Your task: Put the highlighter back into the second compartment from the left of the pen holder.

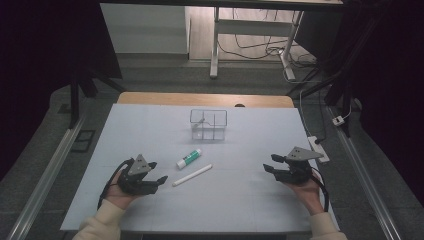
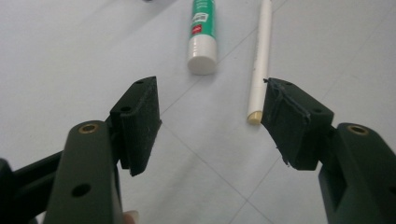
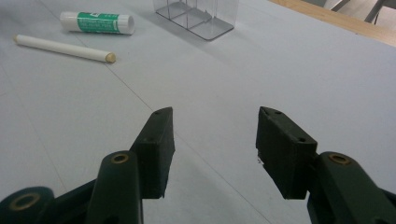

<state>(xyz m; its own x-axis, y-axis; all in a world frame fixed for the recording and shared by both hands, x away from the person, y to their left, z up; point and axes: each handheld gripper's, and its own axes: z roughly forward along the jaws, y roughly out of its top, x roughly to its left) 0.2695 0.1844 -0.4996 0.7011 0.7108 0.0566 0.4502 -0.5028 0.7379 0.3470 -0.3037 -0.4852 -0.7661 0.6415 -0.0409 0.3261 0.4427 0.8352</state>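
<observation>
A green and white glue stick point(image 1: 188, 158) point(image 2: 202, 32) point(image 3: 97, 23) lies on the white table next to a long white stick point(image 1: 192, 175) point(image 2: 259, 60) point(image 3: 63, 48). Behind them stands a clear plastic organizer point(image 1: 208, 124) point(image 3: 198, 16) with compartments. My left gripper point(image 1: 155, 175) point(image 2: 210, 126) rests low at the front left, open and empty, with the white stick's near end just ahead of its right jaw. At the front right my right gripper point(image 1: 269, 163) point(image 3: 212, 149) is open too, with bare table between its jaws.
The white table top point(image 1: 250, 145) has a wooden edge point(image 1: 205, 99) at the back. Beyond it stand a desk frame point(image 1: 215, 45) and loose cables on the floor. A power strip point(image 1: 319, 148) lies off the table's right side.
</observation>
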